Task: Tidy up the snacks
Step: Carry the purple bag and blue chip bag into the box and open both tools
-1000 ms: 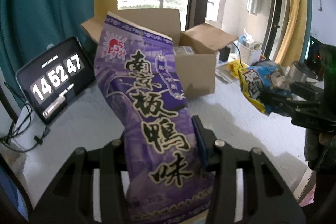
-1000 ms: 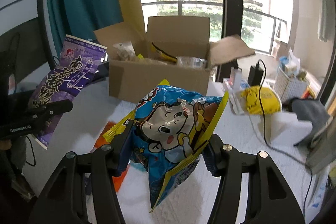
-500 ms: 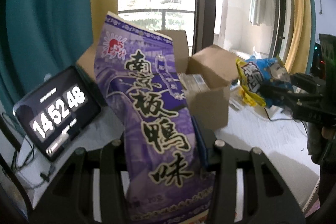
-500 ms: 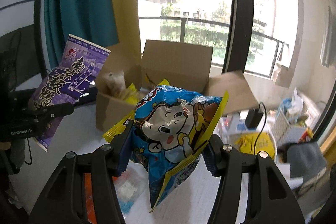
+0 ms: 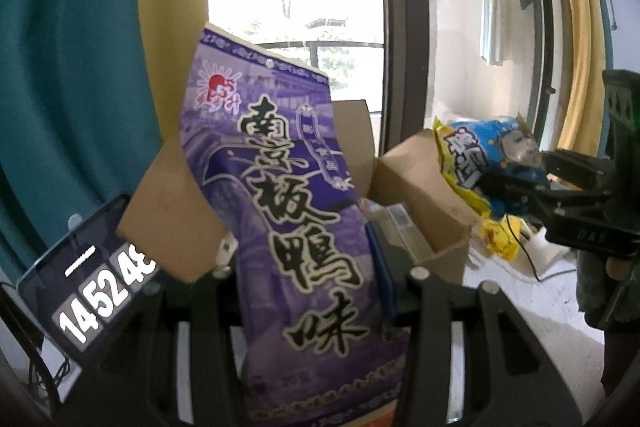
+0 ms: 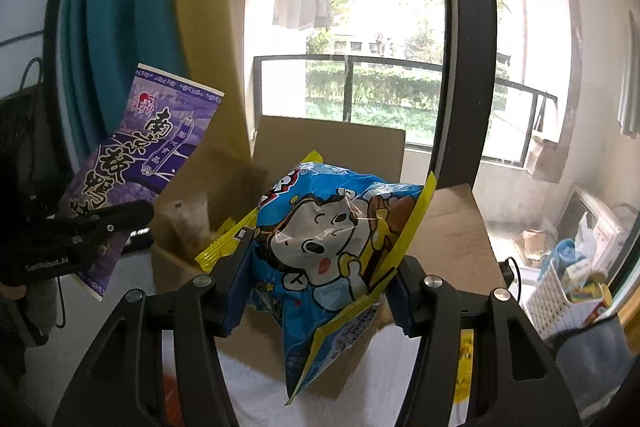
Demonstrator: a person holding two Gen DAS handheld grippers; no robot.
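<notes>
Purple packet: a purple snack packet (image 5: 296,219) with black characters is pinched upright in the left gripper (image 5: 308,267), in front of the cardboard box (image 5: 424,195).
Blue bag: a blue and yellow cartoon snack bag (image 6: 332,247) is clamped between the pads of the right gripper (image 6: 316,291), held over the box's open top.
Box: the cardboard box (image 6: 332,143) is seen with flaps spread; wrapped snacks are visible inside, kinds not told.
Surface: a white table (image 5: 532,311) is seen under the box.
Room: teal curtain (image 5: 72,67), yellow curtain and a balcony window are seen behind.
Surroundings: a tablet showing a clock (image 5: 84,291) is propped left of the box; a white basket (image 6: 560,291) stands at the right.
Change: both packets have been carried up and nearer the box, which was farther off a second ago.
</notes>
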